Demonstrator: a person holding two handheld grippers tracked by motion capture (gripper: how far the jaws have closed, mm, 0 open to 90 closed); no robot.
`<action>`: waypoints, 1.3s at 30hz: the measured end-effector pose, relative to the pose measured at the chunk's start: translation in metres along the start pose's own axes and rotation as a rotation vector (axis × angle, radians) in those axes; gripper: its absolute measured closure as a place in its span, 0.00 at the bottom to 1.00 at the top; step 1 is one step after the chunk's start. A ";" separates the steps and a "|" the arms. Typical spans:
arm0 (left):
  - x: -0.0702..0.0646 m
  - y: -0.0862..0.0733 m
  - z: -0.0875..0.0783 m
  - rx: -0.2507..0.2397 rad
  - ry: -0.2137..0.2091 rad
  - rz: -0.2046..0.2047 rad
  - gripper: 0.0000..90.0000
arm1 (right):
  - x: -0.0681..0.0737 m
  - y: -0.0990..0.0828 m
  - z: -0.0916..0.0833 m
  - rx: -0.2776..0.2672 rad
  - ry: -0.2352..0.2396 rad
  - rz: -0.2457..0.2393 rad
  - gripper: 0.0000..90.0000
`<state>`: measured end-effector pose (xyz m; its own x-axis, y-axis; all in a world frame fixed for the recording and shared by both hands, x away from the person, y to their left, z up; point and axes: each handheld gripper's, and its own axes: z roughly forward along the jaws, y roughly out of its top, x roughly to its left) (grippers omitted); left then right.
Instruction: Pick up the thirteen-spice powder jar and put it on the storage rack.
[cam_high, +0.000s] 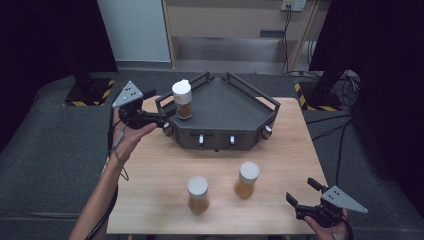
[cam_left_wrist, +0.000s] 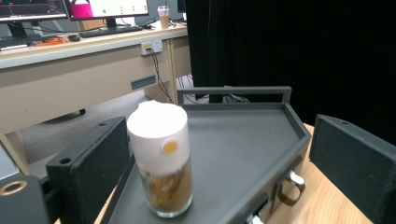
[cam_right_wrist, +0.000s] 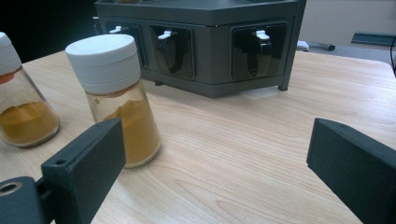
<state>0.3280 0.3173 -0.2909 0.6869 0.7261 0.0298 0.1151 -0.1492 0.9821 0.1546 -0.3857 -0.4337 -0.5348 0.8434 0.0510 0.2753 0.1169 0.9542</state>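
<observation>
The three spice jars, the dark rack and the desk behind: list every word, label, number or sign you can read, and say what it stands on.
No text can be read.
Jar on the rack: one plain orange dot on its white cap, no lettering.
Two jars on the table: no labels.
Rack: no markings.
Monitors on the desk: screen content too small and blurred.
Floor stripes: yellow-and-black hazard marking, no words.

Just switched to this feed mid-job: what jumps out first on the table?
A dark grey angular rack sits at the table's far side, with one white-capped spice jar standing on its left corner. The left tool is beside that jar, jaws open and not touching it. Two more jars of orange powder stand on the wooden table near the front, with the right tool open at the front right corner.
</observation>
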 end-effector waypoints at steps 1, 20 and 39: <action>-0.001 -0.003 -0.003 0.001 0.003 0.002 0.04 | 0.000 0.000 0.000 0.000 0.000 -0.001 0.05; -0.024 -0.060 -0.054 0.023 0.011 0.016 0.03 | 0.001 0.000 0.001 0.003 0.000 -0.001 0.05; -0.033 -0.138 -0.076 0.024 -0.032 -0.076 0.00 | 0.001 0.001 0.001 0.006 -0.001 -0.002 0.05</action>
<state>0.2349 0.3655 -0.4136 0.6979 0.7144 -0.0505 0.1840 -0.1108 0.9767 0.1551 -0.3841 -0.4330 -0.5349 0.8435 0.0487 0.2793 0.1221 0.9524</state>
